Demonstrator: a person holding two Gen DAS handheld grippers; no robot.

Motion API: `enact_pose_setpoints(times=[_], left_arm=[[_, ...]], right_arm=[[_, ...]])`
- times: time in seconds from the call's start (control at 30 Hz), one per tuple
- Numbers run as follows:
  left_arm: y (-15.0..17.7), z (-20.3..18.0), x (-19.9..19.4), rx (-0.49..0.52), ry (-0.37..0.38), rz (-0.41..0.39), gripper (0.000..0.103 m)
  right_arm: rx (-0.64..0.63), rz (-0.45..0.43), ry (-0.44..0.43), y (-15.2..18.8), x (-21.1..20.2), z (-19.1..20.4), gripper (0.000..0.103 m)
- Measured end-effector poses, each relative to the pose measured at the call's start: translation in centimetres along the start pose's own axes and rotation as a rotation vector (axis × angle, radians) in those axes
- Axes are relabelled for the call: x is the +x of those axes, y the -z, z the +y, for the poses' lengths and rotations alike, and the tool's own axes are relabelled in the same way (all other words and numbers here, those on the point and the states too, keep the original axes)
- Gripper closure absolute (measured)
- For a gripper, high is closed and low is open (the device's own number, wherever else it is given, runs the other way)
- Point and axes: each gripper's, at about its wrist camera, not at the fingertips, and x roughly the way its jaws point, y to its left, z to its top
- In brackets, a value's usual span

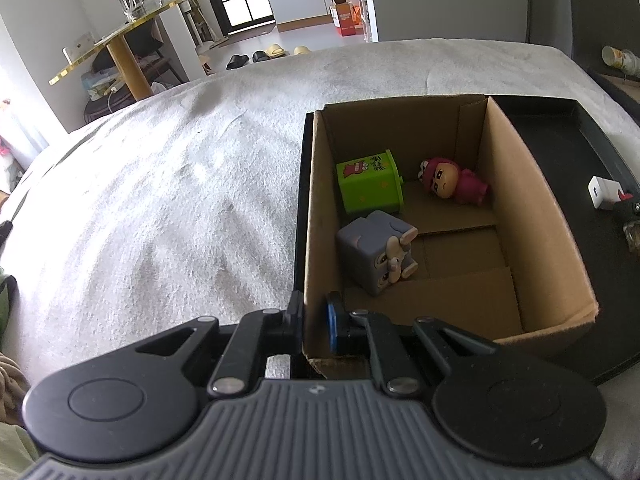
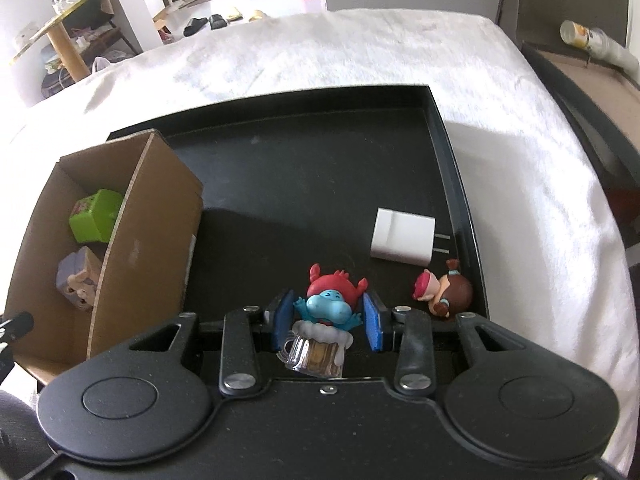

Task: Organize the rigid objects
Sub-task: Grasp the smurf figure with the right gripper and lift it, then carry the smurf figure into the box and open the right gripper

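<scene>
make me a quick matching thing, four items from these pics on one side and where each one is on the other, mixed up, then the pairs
Things
1. green cube toy
2. white charger
3. blue figure in a beer mug
4. cardboard box wall

Places
A. lying on the black tray, outside the box
B. clamped by the left claw
C. inside the box, beside the grey elephant cube
D. between the pads of the right claw

Pairs: 1-C, 2-A, 3-D, 4-B
</scene>
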Motion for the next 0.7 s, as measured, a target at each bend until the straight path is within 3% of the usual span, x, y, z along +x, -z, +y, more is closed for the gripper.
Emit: enact_pose_setpoints(times=[0.7], left_arm=[[0.3,1.8,0.0,-0.064,0.093,-0.012,0.095]], right_arm=[[-0.074,-0.068,-0.011,-2.2,-3.2,5.0,0.066]])
